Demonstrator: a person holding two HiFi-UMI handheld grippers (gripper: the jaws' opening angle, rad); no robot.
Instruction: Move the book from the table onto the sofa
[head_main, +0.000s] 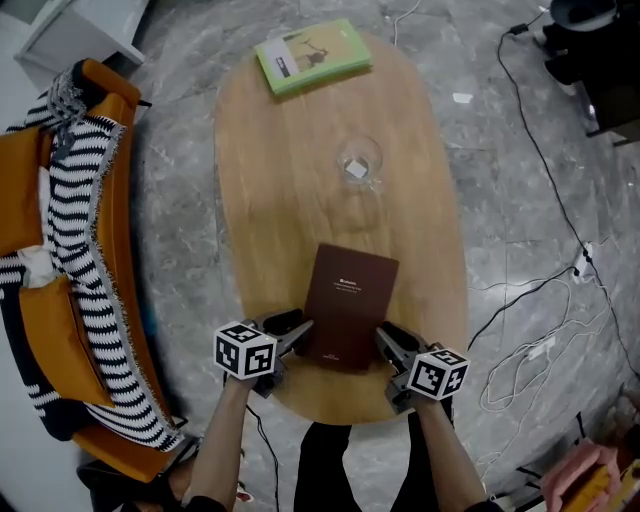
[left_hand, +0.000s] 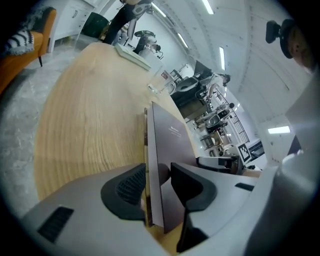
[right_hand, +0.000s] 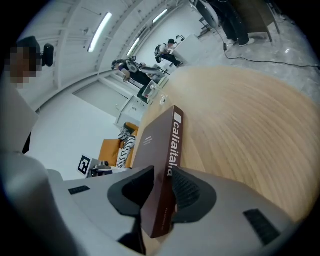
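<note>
A dark brown book (head_main: 348, 305) lies flat on the oval wooden table (head_main: 290, 180), near its front edge. My left gripper (head_main: 296, 334) is at the book's near left corner. In the left gripper view the book's page edge (left_hand: 159, 150) stands between the jaws of the left gripper (left_hand: 157, 187), with a gap at the cover side. My right gripper (head_main: 392, 346) is at the near right corner. In the right gripper view the right gripper (right_hand: 162, 192) has its pads against both sides of the book's spine (right_hand: 170, 150). The orange sofa (head_main: 90, 300) with a striped throw stands left of the table.
A green book (head_main: 312, 55) lies at the table's far end and a clear glass (head_main: 358, 165) stands in the middle. Cables (head_main: 540, 300) trail over the grey floor on the right. A strip of floor separates the table from the sofa.
</note>
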